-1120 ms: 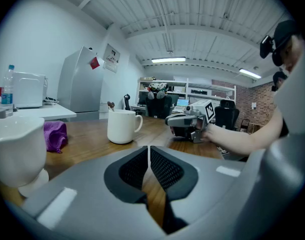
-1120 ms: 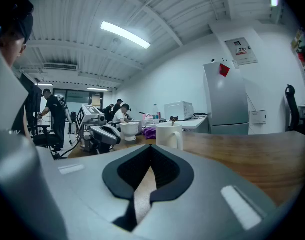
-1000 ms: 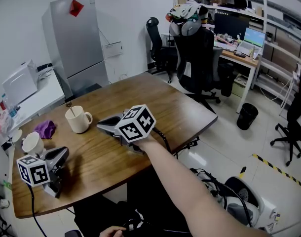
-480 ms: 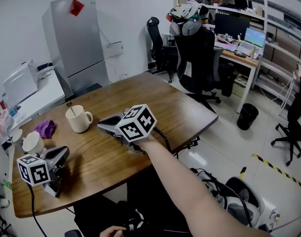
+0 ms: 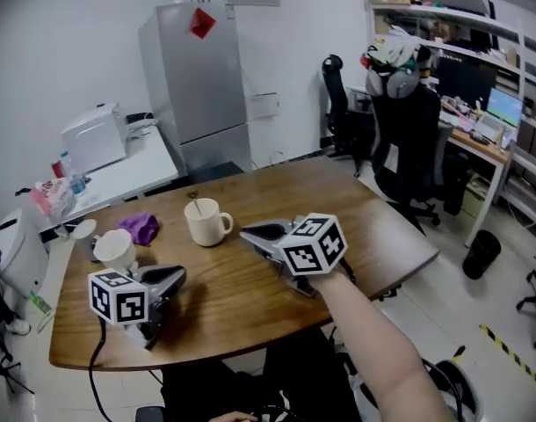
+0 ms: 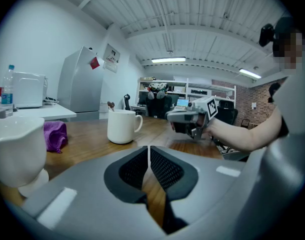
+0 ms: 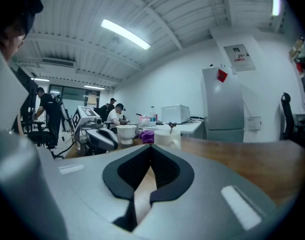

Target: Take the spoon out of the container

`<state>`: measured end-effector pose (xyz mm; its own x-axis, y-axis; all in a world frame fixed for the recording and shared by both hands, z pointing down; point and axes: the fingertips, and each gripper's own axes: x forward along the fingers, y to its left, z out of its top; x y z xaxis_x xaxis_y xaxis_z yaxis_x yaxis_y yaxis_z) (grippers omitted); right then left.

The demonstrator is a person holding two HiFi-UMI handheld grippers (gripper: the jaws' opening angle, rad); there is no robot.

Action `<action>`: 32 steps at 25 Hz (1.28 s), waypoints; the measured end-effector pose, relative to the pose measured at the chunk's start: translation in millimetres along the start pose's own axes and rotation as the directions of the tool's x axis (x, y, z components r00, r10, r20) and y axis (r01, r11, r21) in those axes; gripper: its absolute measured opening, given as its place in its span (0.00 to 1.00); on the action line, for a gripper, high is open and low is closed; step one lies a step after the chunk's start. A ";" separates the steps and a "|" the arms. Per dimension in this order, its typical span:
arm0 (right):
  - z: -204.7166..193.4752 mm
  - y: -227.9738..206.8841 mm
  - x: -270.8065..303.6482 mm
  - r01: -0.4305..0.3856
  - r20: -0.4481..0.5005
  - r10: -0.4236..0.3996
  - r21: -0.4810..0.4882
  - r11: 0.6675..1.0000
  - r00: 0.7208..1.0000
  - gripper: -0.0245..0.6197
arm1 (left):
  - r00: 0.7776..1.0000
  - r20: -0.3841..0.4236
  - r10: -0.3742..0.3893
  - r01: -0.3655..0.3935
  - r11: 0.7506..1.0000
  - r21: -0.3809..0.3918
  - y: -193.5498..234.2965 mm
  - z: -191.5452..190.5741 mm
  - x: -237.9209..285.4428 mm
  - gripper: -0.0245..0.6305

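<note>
A white mug (image 5: 206, 221) stands on the wooden table (image 5: 250, 297), and the spoon handle (image 5: 194, 200) sticks up from it. My right gripper (image 5: 249, 231) hovers just right of the mug, pointing at it, shut and empty. In the right gripper view the mug (image 7: 167, 136) shows straight ahead beyond the closed jaws. My left gripper (image 5: 176, 275) lies on the table at the near left, shut and empty, with no hand on it. From the left gripper view the mug (image 6: 121, 126) and spoon (image 6: 111, 105) stand ahead, with the right gripper (image 6: 190, 120) to their right.
A second white cup (image 5: 116, 249) and a purple cloth (image 5: 143, 227) sit at the table's left end. Behind the table stand a grey fridge (image 5: 202, 86) and a white side counter (image 5: 119, 170). Office chairs (image 5: 417, 139) and a desk are at the right.
The head view has swung left, so the table and everything on it now sit further right in the picture. Grippers and mug keep their places relative to each other.
</note>
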<state>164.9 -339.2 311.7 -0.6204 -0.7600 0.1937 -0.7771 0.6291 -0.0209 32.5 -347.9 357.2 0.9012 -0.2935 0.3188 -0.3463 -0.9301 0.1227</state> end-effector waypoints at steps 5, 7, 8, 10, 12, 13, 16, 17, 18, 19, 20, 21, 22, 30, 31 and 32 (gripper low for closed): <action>84.2 1.5 42.1 0.026 -0.114 -0.068 -0.335 0.942 0.991 0.05 | 0.999 0.011 0.030 -0.030 1.000 0.008 0.0 14.2 -11.4 0.07; 90.1 -4.5 59.6 0.008 -0.179 -0.080 -0.372 0.928 0.981 0.07 | 0.999 0.006 0.032 -0.032 0.999 0.002 -1.7 13.4 -10.9 0.07; 89.8 -8.4 66.2 0.000 -0.204 -0.083 -0.378 0.926 0.976 0.07 | 0.999 0.004 0.032 -0.032 0.999 0.003 -2.5 12.8 -9.8 0.07; 90.1 -17.2 77.3 -0.007 -0.243 -0.094 -0.385 0.923 0.965 0.08 | 1.000 0.004 0.030 -0.030 1.000 0.003 -4.5 13.7 -7.8 0.07; 93.9 -24.2 88.1 -0.018 -0.280 -0.103 -0.396 0.918 0.954 0.09 | 0.999 0.018 0.034 -0.034 0.999 -0.008 -7.0 15.8 -5.4 0.07; 95.9 -26.4 93.4 -0.025 -0.298 -0.105 -0.403 0.915 0.949 0.09 | 0.999 0.024 0.038 -0.038 0.999 -0.015 -7.9 16.7 -4.1 0.07; 95.9 -32.8 106.3 -0.025 -0.336 -0.131 -0.423 0.906 0.933 0.09 | 0.999 0.019 0.037 -0.037 0.999 -0.009 -8.0 17.6 -2.0 0.07; 94.5 -34.6 110.0 -0.023 -0.347 -0.142 -0.430 0.902 0.927 0.09 | 0.999 0.015 0.034 -0.034 0.999 -0.004 -8.0 17.3 -1.8 0.07; 93.3 -36.0 113.8 -0.022 -0.358 -0.152 -0.439 0.898 0.921 0.09 | 0.999 0.013 0.031 -0.031 1.000 -0.002 -8.0 17.0 -1.7 0.07; 92.4 -37.5 117.6 -0.021 -0.371 -0.165 -0.450 0.893 0.914 0.09 | 0.999 0.014 0.030 -0.030 1.000 -0.002 -7.9 17.0 -1.6 0.07; 91.7 -38.9 121.3 -0.019 -0.382 -0.180 -0.462 0.886 0.906 0.09 | 0.999 0.016 0.030 -0.030 1.000 -0.003 -7.8 17.2 -1.4 0.07; 90.8 -40.6 124.5 -0.017 -0.394 -0.195 -0.474 0.880 0.898 0.09 | 0.999 0.017 0.030 -0.030 1.000 -0.003 -7.7 17.5 -1.1 0.07; 90.0 -42.5 127.1 -0.013 -0.405 -0.209 -0.482 0.876 0.890 0.09 | 0.999 0.018 0.030 -0.030 1.000 -0.002 -7.7 18.2 -0.9 0.07; 87.7 -51.8 142.4 0.055 -0.396 -0.236 -0.419 0.907 0.887 0.11 | 0.999 0.018 0.029 -0.029 1.000 -0.001 -8.2 19.7 1.5 0.07; 88.1 -53.7 145.0 0.071 -0.390 -0.241 -0.403 0.913 0.888 0.14 | 0.999 0.018 0.030 -0.030 1.000 0.000 -7.7 19.7 1.1 0.07; 87.6 -55.7 148.0 0.086 -0.388 -0.244 -0.382 0.920 0.889 0.17 | 0.999 0.018 0.031 -0.031 1.000 0.000 -7.2 19.3 0.6 0.07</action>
<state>107.0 -501.0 255.7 -0.3208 -0.7657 0.5574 -0.7281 0.5758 0.3719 40.5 -345.6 338.3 0.8948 -0.3258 0.3052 -0.3736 -0.9208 0.1125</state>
